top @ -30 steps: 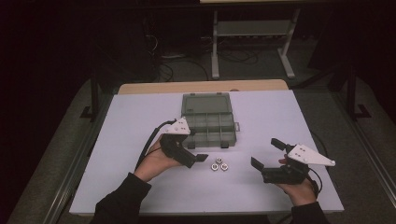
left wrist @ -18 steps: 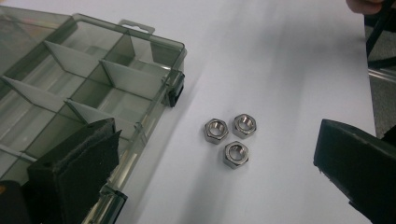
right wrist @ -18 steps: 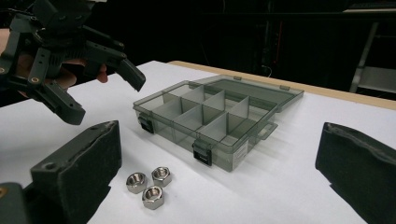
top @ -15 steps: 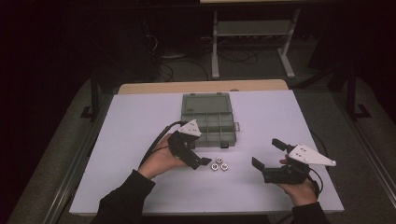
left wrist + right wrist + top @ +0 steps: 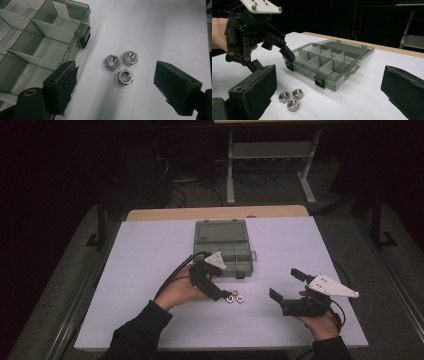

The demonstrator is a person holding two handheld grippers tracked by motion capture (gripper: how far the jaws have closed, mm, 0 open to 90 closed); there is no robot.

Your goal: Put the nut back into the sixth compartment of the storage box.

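Note:
Three steel hex nuts (image 5: 234, 296) (image 5: 111, 62) (image 5: 297, 93) lie close together on the white table, just in front of a clear grey divider box (image 5: 222, 245) (image 5: 37, 50) (image 5: 324, 62) whose compartments look empty. My left gripper (image 5: 220, 292) (image 5: 116, 75) (image 5: 274, 61) hangs tilted over the nuts. Its jaws have just been closing; they frame the nuts in the left gripper view, and neither pad touches one. My right gripper (image 5: 285, 284) (image 5: 330, 82) rests open to the right of the nuts, holding nothing.
The white tabletop (image 5: 150, 250) has bare room to the left, right and front of the box. A wooden strip (image 5: 215, 213) runs along its far edge. Beyond it stand a metal frame (image 5: 270, 155) and cables on a dark floor.
My left gripper has moved right and slightly down, from beside the box's front corner to over the nuts, and its jaws have narrowed. The right gripper has stayed put.

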